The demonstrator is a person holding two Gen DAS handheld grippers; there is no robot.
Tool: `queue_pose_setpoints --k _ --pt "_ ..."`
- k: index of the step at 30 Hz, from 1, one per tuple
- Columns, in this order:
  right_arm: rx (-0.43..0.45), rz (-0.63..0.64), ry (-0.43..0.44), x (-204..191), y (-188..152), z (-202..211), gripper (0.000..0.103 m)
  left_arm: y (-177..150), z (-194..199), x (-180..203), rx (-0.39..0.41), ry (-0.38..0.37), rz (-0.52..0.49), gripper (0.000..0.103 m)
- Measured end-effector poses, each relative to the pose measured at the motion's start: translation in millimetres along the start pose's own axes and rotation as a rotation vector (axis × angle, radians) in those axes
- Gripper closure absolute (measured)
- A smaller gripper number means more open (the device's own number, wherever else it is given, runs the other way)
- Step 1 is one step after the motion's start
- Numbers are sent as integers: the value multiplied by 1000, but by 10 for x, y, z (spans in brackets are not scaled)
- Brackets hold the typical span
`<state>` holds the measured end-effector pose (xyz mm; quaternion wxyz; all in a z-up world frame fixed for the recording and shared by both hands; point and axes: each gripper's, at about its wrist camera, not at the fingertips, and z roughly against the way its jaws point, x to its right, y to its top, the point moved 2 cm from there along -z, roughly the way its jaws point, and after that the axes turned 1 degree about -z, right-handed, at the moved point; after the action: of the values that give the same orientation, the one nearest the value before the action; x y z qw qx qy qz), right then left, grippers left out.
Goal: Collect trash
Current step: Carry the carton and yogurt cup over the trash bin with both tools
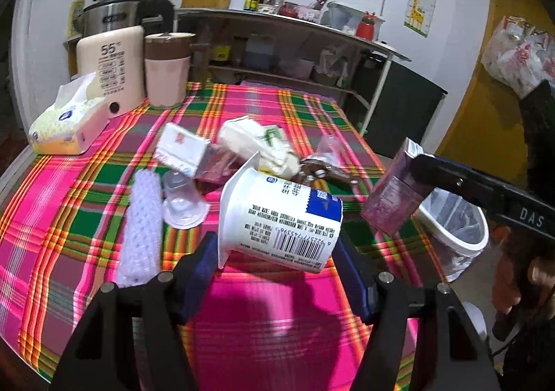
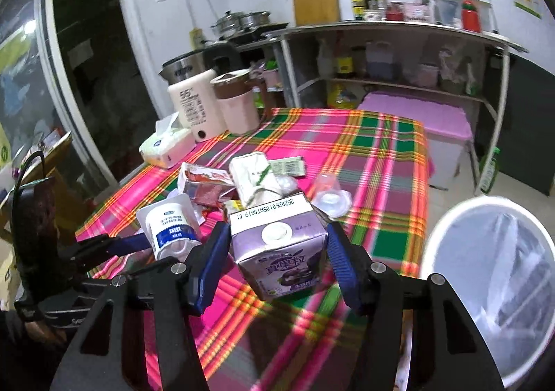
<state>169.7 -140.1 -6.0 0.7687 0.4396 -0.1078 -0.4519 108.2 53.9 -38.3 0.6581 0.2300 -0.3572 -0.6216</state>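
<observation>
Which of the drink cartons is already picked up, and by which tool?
The purple milk carton, clamped in the right tool above the tablecloth; the red-and-white carton lies in the pile.

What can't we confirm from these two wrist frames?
- White lined trash bin: contents unreadable in both views, liner glare; the frame edge crops it in the right wrist view.
- Purple milk carton in the right tongs: back face hidden.
- White yogurt cup in the left tongs: inside faces away.
- Small clear plastic cup: blurred.

You hold a white yogurt cup [image 1: 281, 217], tipped sideways, and a purple milk carton [image 2: 281, 252], upright; crumpled cartons [image 1: 222, 151] litter the plaid table [image 1: 69, 217]; white bin [image 2: 485, 287] beside.
</observation>
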Motion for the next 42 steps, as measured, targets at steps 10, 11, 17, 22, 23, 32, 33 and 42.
queue_pose_setpoints --k 10,11,17,22,23,32,33,42 --pt "62 -105 -112 498 -148 533 45 185 -140 544 -12 -94 -94 35" --pt "69 -118 -130 572 -163 590 45 203 -169 612 -15 -106 -107 35" --pt "88 -190 -226 953 -262 813 45 320 -380 1067 -36 -177 -181 35" --pt "88 -239 -298 1284 -374 950 45 401 -568 1438 -55 -240 -233 35" --pt "86 -245 -307 1320 -386 956 45 408 -593 1502 -59 -251 -240 35" --pt "37 -307 -379 1707 -575 942 45 402 -895 1925 -120 -316 -307 35" --pt "33 -311 -383 1733 -589 935 45 403 -920 1963 -125 -321 -313 34" --pt "4 -335 -394 1861 -674 908 44 388 -986 2102 -130 -332 -350 34"
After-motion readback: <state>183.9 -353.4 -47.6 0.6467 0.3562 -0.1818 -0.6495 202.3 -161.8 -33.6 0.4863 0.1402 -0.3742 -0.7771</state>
